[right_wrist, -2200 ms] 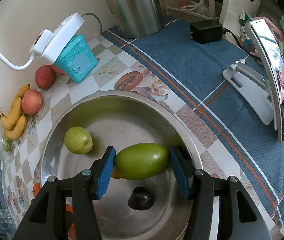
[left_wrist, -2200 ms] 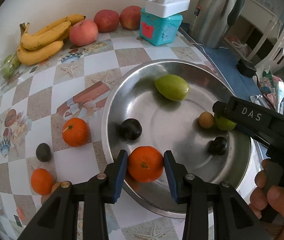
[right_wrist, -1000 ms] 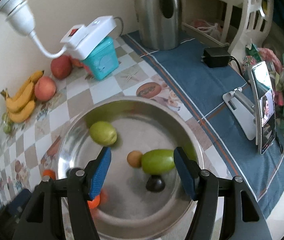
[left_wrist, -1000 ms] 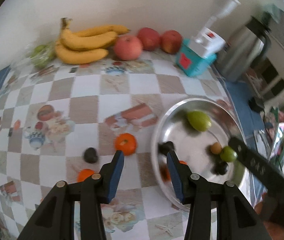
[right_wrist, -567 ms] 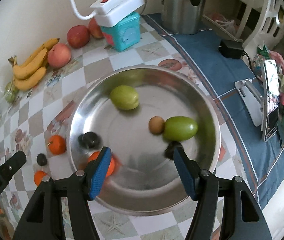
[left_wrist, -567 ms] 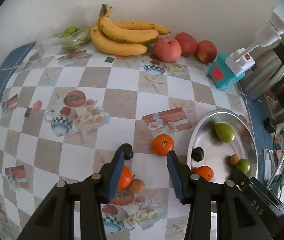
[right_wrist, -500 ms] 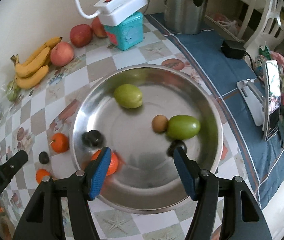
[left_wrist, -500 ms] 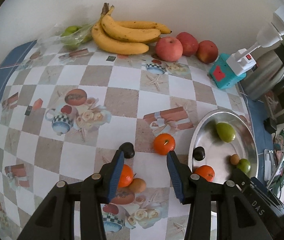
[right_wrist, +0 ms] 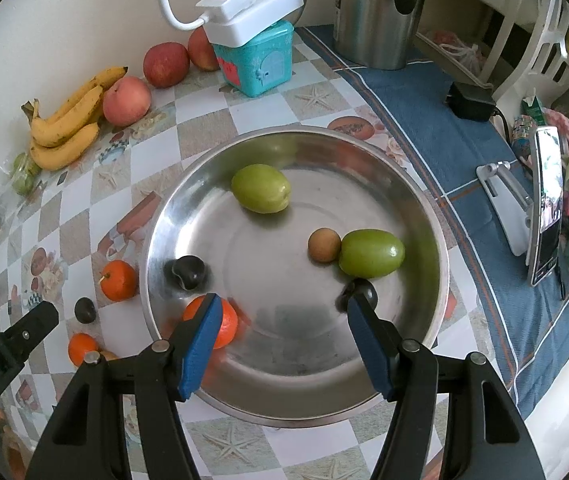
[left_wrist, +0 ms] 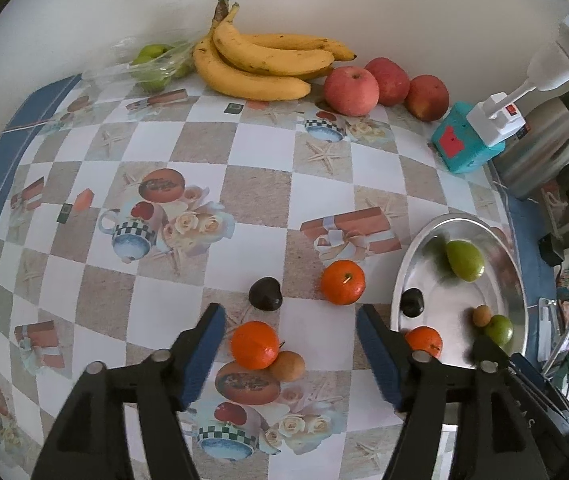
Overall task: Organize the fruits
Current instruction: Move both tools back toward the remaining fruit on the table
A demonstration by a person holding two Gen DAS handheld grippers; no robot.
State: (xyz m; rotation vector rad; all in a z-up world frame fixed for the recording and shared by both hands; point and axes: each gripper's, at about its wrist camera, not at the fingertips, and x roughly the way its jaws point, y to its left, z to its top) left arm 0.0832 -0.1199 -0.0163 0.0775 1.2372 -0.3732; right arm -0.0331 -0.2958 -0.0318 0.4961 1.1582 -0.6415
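My left tongs (left_wrist: 290,354), empty, are opening over the tangerine (left_wrist: 254,345) low centre; right tongs (right_wrist: 280,334) wide, empty. Nudging it could roll the brown fruit (left_wrist: 287,366) away.

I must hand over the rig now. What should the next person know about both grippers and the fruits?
Left gripper: opening, nothing gripped, above an orange and a small brown fruit on the table.
Right gripper: open, empty, over the bowl.
Done: six fruits in the bowl.
Left: second orange and dark plum also on the table.
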